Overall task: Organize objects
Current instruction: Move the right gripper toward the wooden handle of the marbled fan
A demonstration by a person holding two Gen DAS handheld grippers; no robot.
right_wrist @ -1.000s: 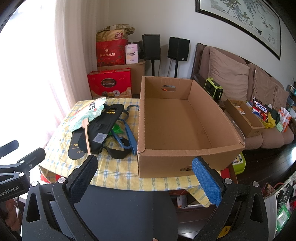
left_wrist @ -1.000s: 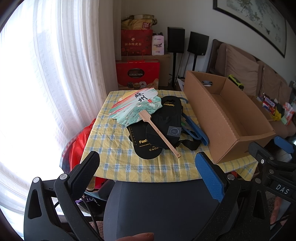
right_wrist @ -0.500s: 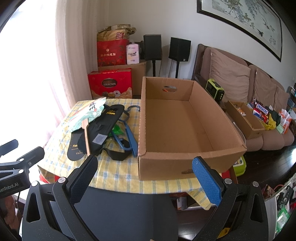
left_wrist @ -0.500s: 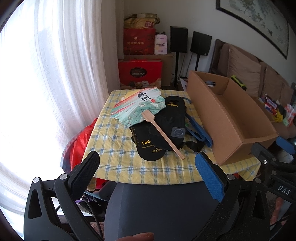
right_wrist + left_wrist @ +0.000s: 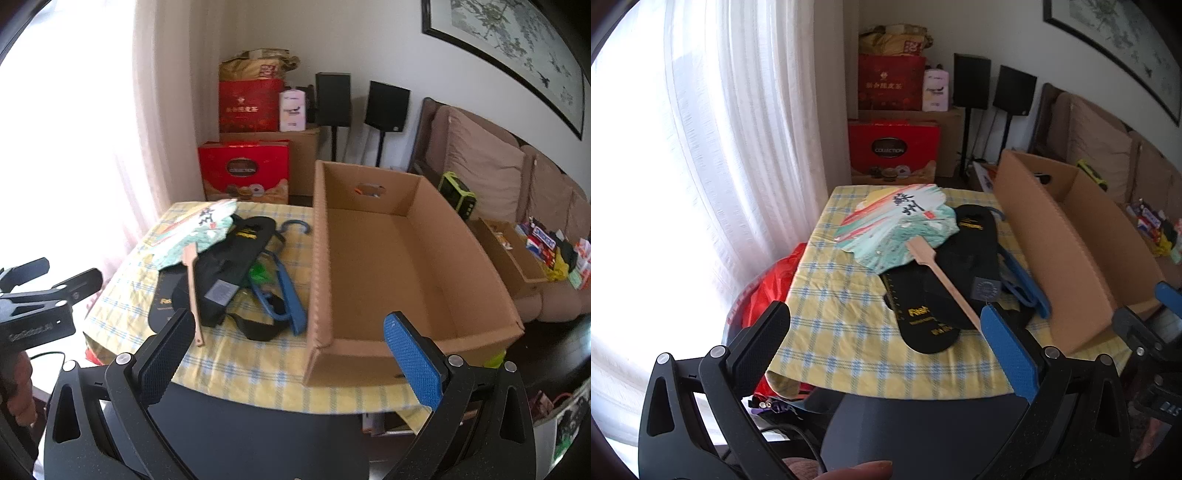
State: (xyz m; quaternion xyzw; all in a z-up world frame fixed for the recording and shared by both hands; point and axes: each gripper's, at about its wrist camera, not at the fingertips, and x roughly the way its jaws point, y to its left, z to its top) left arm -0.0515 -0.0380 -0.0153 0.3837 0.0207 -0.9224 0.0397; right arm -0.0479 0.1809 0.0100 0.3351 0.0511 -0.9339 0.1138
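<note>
A pile lies on the yellow checked tablecloth [image 5: 831,325]: a painted paper fan [image 5: 897,229] with a wooden handle [image 5: 942,280] rests over black insoles [image 5: 975,254] and a blue hanger [image 5: 1027,284]. To their right stands an open cardboard box [image 5: 399,258], nothing visible inside it. My left gripper [image 5: 886,350] hovers open over the table's near edge, short of the pile. My right gripper [image 5: 291,354] is open too, near the box's front left corner. In the right wrist view the fan [image 5: 199,229], insoles [image 5: 236,258] and hanger [image 5: 288,291] lie left of the box.
Red gift boxes [image 5: 245,173], speakers [image 5: 386,105] and a sofa [image 5: 491,177] stand behind the table. A small snack box [image 5: 513,254] sits on the sofa. A white curtain [image 5: 738,147] hangs left, with a red bag [image 5: 768,295] below the table's left edge.
Both grippers have moved forward towards the table; the pile and the box appear larger and closer. Nothing was picked up and the objects lie as before.
</note>
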